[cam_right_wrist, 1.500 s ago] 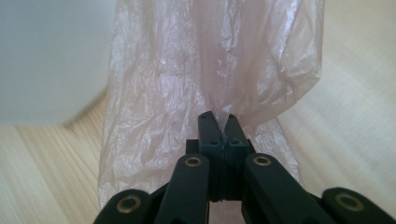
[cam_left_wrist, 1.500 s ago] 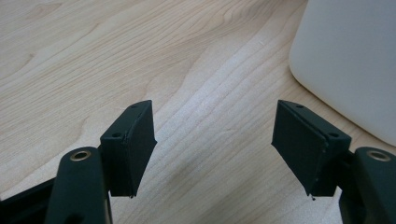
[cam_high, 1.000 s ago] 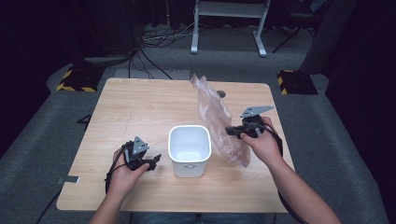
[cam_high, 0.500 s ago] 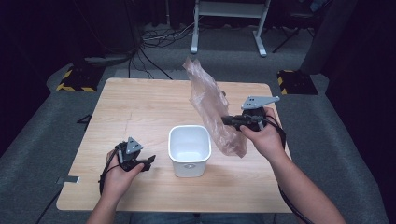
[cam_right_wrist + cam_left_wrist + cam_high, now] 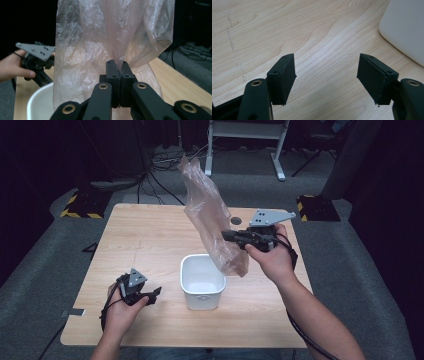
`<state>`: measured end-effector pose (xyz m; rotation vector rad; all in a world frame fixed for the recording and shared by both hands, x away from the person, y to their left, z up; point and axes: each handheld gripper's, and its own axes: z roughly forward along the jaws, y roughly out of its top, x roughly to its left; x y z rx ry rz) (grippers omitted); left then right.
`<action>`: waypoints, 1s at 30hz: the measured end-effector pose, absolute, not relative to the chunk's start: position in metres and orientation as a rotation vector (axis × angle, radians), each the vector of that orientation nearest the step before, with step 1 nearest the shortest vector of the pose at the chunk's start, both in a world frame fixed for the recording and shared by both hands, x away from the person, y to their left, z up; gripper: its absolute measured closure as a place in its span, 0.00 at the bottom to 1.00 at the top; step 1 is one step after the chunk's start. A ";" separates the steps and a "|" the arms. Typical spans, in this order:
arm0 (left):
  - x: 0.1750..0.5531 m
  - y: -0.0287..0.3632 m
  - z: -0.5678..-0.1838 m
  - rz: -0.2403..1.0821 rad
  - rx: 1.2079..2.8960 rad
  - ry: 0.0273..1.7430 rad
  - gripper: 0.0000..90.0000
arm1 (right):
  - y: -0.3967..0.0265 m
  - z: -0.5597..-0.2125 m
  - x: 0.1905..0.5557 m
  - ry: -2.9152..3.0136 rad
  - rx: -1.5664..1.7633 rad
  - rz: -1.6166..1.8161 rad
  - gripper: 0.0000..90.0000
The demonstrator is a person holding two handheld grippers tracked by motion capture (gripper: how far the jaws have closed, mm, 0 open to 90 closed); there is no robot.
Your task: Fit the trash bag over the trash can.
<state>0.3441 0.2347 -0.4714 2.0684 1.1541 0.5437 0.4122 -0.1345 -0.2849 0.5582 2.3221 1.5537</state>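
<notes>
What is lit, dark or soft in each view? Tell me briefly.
High view: table evenly lit, surroundings nearly black. Left gripper view: wood grain sharp, white bin slightly soft, faint shadows beneath the open left gripper. Right gripper view: light glows through the crinkled plastic bag, background dark; right gripper pinches it.

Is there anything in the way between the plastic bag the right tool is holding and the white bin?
Nothing visible. The right tool is shut on the plastic bag, whose lower end hangs just past the white bin's right rim. The bin's open top looks empty, and the left tool sits open on the table left of it.
</notes>
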 end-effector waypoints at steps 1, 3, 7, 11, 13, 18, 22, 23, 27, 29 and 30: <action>0.344 0.235 -0.471 0.544 2.068 1.154 0.34 | -0.135 -0.285 0.412 2.322 0.558 1.554 1.00; 0.345 0.234 -0.472 0.542 2.067 1.153 0.34 | -0.131 -0.283 0.410 2.306 0.543 1.582 0.99; 0.346 0.231 -0.472 0.542 2.067 1.143 0.34 | -0.121 -0.281 0.405 2.292 0.508 1.635 0.99; 0.348 0.229 -0.472 0.549 2.076 1.135 0.34 | -0.114 -0.280 0.402 2.277 0.489 1.666 1.00; 0.349 0.227 -0.473 0.535 2.081 1.129 0.34 | -0.107 -0.281 0.400 2.258 0.482 1.711 0.99; 0.349 0.227 -0.472 0.537 2.076 1.126 0.34 | -0.095 -0.289 0.397 2.214 0.461 1.776 0.99; 0.349 0.227 -0.472 0.539 2.074 1.125 0.34 | -0.087 -0.295 0.394 2.179 0.435 1.818 0.99; 0.349 0.227 -0.472 0.534 2.078 1.123 0.34 | -0.087 -0.295 0.394 2.179 0.435 1.818 0.99; 0.349 0.228 -0.472 0.532 2.071 1.123 0.34 | -0.080 -0.309 0.393 2.205 0.427 1.794 0.99; 0.349 0.227 -0.471 0.541 2.065 1.121 0.34 | -0.079 -0.319 0.393 2.230 0.440 1.777 0.99; 0.349 0.227 -0.471 0.541 2.065 1.121 0.34 | -0.079 -0.319 0.393 2.230 0.440 1.777 0.99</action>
